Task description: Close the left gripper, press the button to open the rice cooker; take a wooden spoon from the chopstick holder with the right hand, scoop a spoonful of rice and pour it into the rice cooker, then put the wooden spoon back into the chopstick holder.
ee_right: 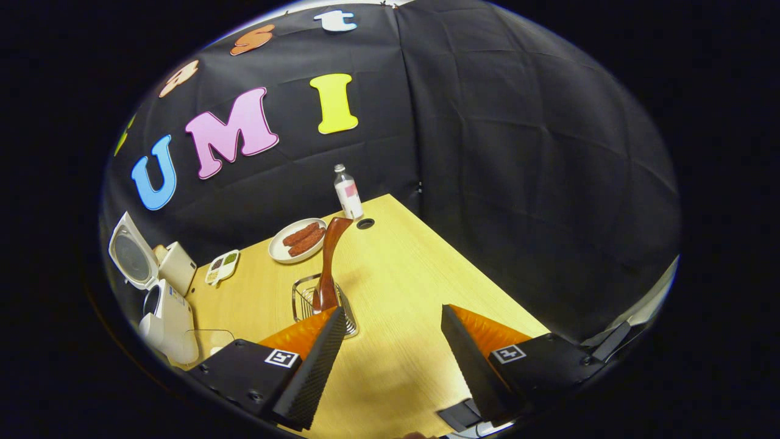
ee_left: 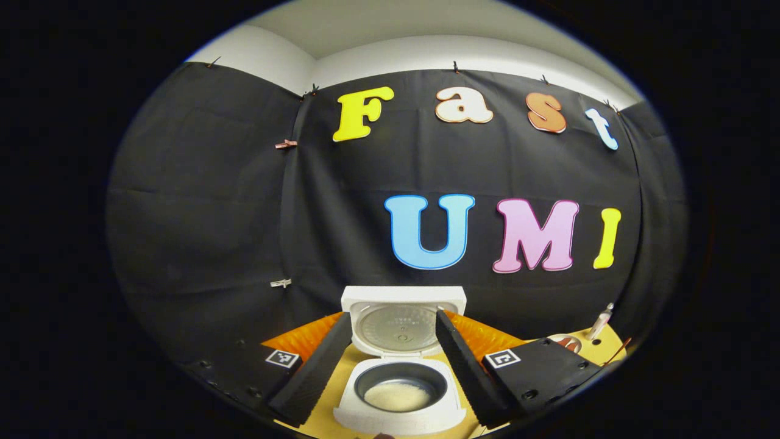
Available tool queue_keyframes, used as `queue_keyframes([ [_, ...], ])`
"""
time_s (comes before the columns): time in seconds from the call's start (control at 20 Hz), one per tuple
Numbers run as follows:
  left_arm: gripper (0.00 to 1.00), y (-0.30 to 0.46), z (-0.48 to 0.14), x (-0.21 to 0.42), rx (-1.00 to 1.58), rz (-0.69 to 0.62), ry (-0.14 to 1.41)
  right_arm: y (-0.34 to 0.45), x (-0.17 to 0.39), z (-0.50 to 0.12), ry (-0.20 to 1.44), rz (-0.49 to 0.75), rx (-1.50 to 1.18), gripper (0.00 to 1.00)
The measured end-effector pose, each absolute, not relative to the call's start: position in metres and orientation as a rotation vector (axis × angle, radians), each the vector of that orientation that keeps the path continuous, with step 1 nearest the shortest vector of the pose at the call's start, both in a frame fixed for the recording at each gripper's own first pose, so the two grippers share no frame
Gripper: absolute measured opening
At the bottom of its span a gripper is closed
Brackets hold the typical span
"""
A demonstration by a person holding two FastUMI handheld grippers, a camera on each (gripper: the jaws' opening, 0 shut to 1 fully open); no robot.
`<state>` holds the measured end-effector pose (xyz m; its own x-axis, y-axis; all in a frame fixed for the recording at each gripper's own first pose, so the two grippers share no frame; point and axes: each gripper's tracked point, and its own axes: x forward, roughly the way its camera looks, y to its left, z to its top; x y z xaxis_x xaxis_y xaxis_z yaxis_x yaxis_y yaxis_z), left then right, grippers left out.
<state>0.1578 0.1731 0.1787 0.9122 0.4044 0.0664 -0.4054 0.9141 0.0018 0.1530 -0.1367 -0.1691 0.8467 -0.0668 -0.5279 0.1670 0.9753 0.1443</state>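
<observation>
In the left gripper view the white rice cooker (ee_left: 399,414) stands open just ahead, its lid (ee_left: 402,323) upright and a little white rice in the dark inner pot (ee_left: 396,395). My left gripper (ee_left: 393,317) is open, its fingers on either side of the cooker and touching nothing. In the right gripper view the wooden spoon (ee_right: 329,262) stands handle-down in the wire chopstick holder (ee_right: 301,299) on the yellow table (ee_right: 402,268). My right gripper (ee_right: 393,311) is open and holds nothing, a short way right of the holder. The open rice cooker (ee_right: 164,311) is at the far left.
A plate of sausages (ee_right: 298,239), a small bottle (ee_right: 347,192) and a divided condiment dish (ee_right: 220,266) stand toward the back of the table. A clear container (ee_right: 207,340) sits beside the cooker. The bottle (ee_left: 600,322) also shows at the right in the left gripper view.
</observation>
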Motion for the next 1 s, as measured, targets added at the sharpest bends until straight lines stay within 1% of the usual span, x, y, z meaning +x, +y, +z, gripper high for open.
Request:
queue_keyframes([
  [0.25,0.94,0.208,0.221,0.211,0.001,0.386,-0.074,-0.131,0.12,-0.168,0.561,-0.168,0.205,0.99],
  [0.4,0.94,0.228,0.234,0.247,-0.046,0.351,-0.056,-0.128,0.109,-0.167,0.555,-0.172,0.163,0.99],
  [0.55,0.94,0.256,0.229,0.285,-0.042,0.362,-0.011,-0.131,0.099,-0.168,0.558,-0.187,0.132,0.99],
  [0.75,0.94,0.275,0.203,0.336,-0.117,0.328,0.063,-0.137,0.085,-0.172,0.577,-0.212,0.129,0.99],
  [0.8,0.94,0.28,0.196,0.344,-0.12,0.342,0.081,-0.139,0.082,-0.172,0.574,-0.226,0.125,0.99],
  [1.0,0.94,0.29,0.173,0.379,-0.071,0.345,0.138,-0.146,0.07,-0.176,0.593,-0.26,0.122,0.99],
])
